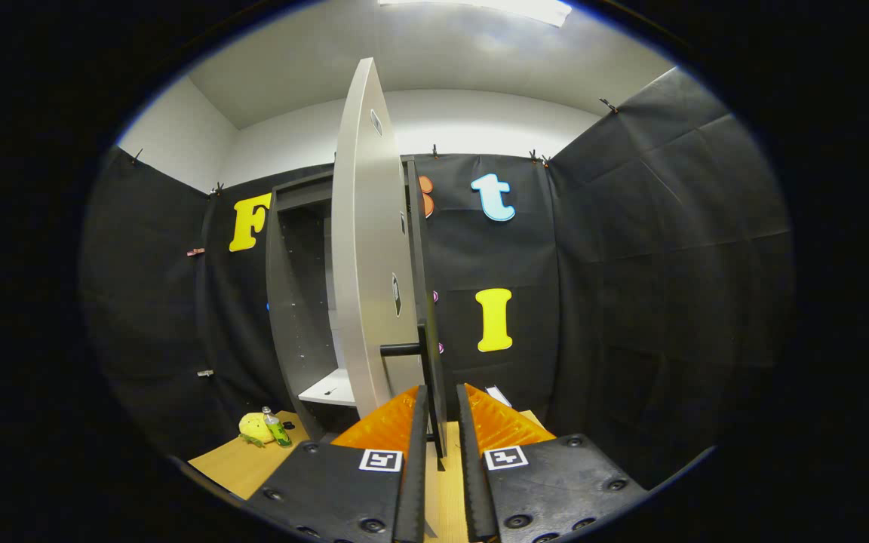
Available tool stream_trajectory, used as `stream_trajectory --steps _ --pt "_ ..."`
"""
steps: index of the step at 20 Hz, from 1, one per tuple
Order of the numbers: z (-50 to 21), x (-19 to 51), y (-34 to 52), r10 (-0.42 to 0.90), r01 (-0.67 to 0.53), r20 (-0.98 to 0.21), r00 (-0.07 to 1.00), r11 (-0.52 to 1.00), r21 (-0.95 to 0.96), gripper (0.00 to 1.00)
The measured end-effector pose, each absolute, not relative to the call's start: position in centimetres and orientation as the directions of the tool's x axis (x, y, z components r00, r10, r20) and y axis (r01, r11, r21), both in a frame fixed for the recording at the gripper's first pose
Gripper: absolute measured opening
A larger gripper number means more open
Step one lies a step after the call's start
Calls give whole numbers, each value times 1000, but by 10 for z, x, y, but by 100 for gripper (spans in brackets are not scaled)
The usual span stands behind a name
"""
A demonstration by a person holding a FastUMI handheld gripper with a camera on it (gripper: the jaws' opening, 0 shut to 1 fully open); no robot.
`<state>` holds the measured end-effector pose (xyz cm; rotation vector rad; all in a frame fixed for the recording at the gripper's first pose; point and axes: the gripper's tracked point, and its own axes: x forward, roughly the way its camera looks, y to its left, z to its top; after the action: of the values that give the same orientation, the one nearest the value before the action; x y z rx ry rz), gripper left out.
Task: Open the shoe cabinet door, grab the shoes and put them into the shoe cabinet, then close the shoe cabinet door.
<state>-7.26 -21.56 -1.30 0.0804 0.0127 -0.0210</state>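
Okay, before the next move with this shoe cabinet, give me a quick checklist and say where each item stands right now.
1. Cabinet door swung open: ok, it stands edge-on toward the camera.
2. Hand-held gripper on the door: its fingers straddle the door's lower edge, just below the dark handle; firm pressing cannot tell.
3. Space inside the shoe cabinet: ok, the pale shelf looks bare where visible.
4. Shoes located: cannot tell.
5. Clutter by the cabinet: not ok, a yellow plush toy and a small bottle sit on the wooden floor beside its base.
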Motion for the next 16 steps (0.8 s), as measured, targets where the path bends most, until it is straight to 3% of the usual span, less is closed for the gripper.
stream_trajectory --steps 9,16 --pt "-4 -103 -162 71 -72 32 997 996 42 23" --pt "-69 -87 -77 202 -194 -95 975 977 89 24"
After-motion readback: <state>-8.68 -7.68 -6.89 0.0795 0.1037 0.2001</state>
